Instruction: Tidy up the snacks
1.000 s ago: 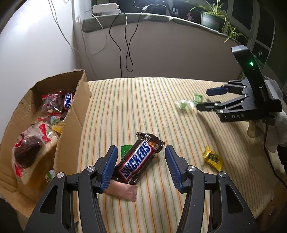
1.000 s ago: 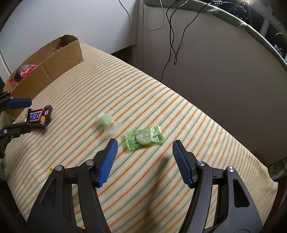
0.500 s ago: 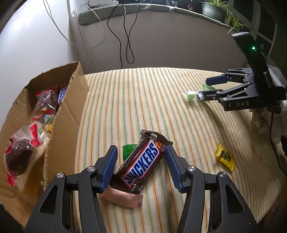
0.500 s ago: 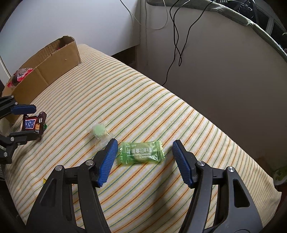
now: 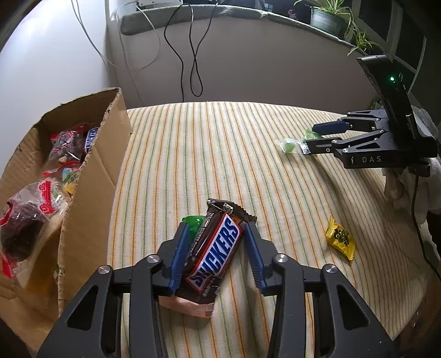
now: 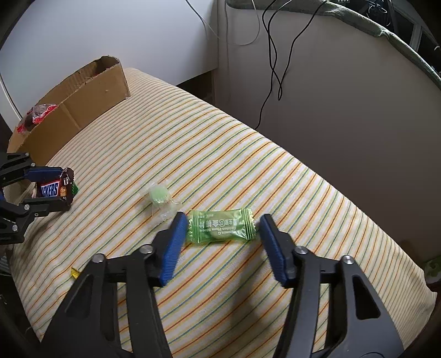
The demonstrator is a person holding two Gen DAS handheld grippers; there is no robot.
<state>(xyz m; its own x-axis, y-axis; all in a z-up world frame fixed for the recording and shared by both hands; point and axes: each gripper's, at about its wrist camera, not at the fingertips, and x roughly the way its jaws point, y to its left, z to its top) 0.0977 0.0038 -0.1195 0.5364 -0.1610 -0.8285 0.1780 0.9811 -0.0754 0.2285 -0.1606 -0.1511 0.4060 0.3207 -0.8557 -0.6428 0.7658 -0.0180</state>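
Observation:
My left gripper (image 5: 217, 234) is shut on a Snickers bar (image 5: 213, 252), which stands tilted between the blue pads; it also shows in the right wrist view (image 6: 52, 188). A pink wrapper (image 5: 190, 305) and a green candy (image 5: 193, 220) lie beneath it. My right gripper (image 6: 223, 228) is open, its pads on either side of a green wrapped candy (image 6: 220, 230) lying on the striped cloth. A clear-wrapped green sweet (image 6: 158, 195) lies just left of it. The cardboard box (image 5: 91, 176) holding several snack packets stands at the left.
A yellow candy (image 5: 339, 238) lies on the cloth at the right. Black cables (image 5: 193, 55) hang down the back wall. The striped surface (image 5: 220, 154) drops off at its edges. Potted plants (image 5: 328, 16) stand on the ledge behind.
My left gripper has closed on the Snickers bar and tilted it up. My right gripper has moved down and forward so the green wrapped candy sits between its pads.

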